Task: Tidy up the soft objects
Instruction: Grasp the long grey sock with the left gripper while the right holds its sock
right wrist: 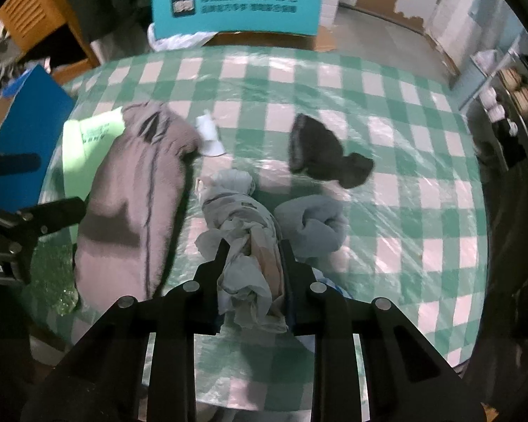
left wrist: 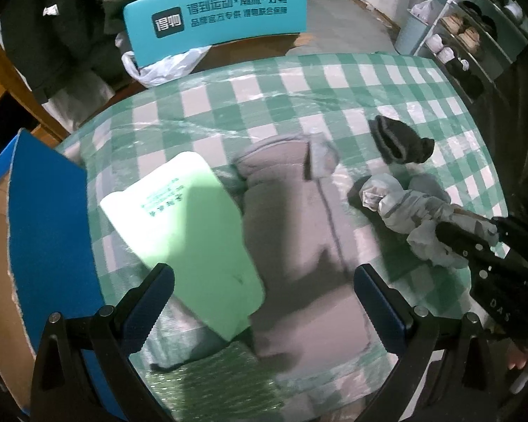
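A crumpled pale grey cloth bundle (right wrist: pixel 243 232) lies on the green-checked table, and my right gripper (right wrist: pixel 252 249) is shut on its near end; the same bundle (left wrist: pixel 401 207) shows at the right of the left wrist view with the right gripper (left wrist: pixel 450 235) on it. A folded taupe fleece garment (left wrist: pixel 299 232) lies under my left gripper (left wrist: pixel 264 281), which hangs open above it with nothing between its fingers. A dark sock (left wrist: pixel 401 140) and a grey-blue rolled sock (right wrist: pixel 313 225) lie to the right. A pale green flat pack (left wrist: pixel 190 232) rests left of the garment.
A blue-sided cardboard box (left wrist: pixel 49 232) stands at the table's left edge. Behind the table is a teal chair back (left wrist: pixel 214 17) with a white plastic bag (left wrist: pixel 158 66). A shoe rack (left wrist: pixel 471 42) stands at the far right. A small white scrap (right wrist: pixel 209 137) lies mid-table.
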